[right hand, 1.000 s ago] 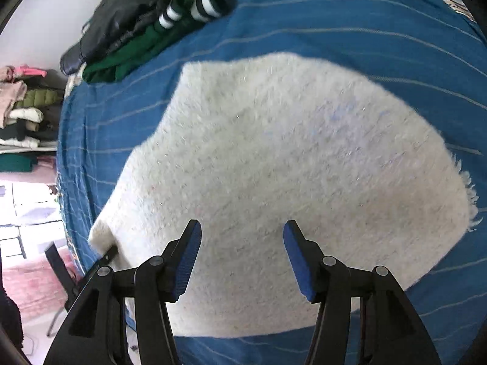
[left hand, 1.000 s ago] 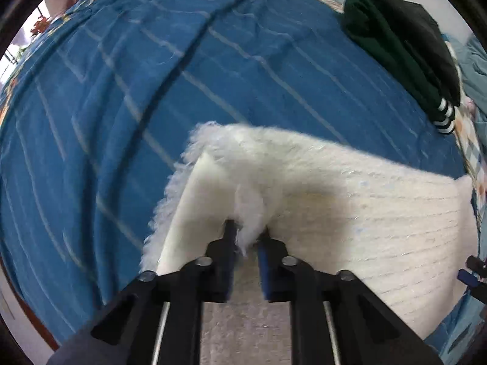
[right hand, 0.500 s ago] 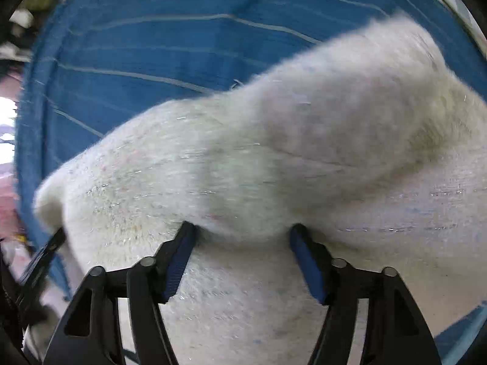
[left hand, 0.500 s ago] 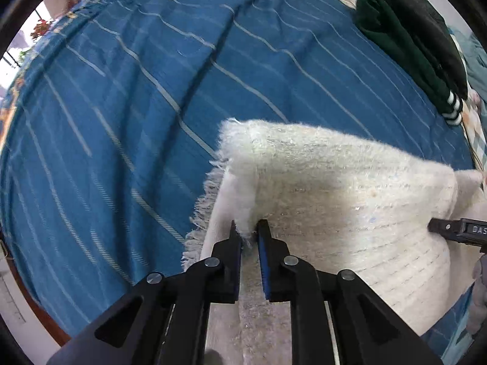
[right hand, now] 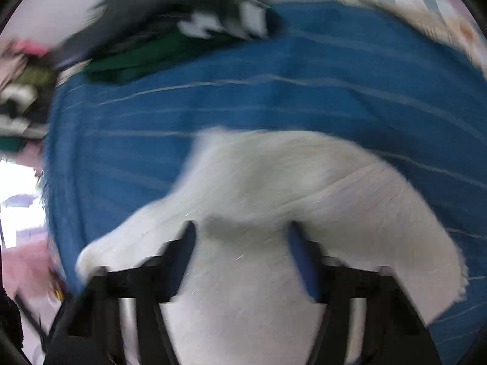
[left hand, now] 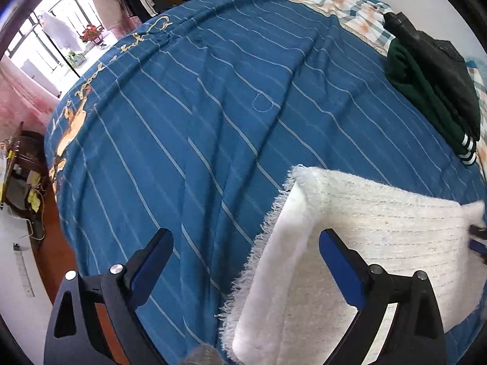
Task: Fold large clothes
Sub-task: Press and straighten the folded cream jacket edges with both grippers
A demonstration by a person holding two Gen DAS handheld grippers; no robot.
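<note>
Cream fuzzy sweater [left hand: 380, 243] lies folded on the blue striped bedspread [left hand: 213, 121], at four o'clock in the left wrist view, fringed hem along its left edge. Only that view shows the window and plants at ten o'clock, sharply. The right wrist view is motion-blurred; there the sweater [right hand: 274, 213] bulges between the fingers, contact unclear. A dark green garment [left hand: 426, 97] with striped cuffs lies at two o'clock, under a black one. The left gripper [left hand: 246, 261] hovers released, jaws wide. The right gripper [right hand: 240, 252] is spread wide too, pointing low over the knit.
</note>
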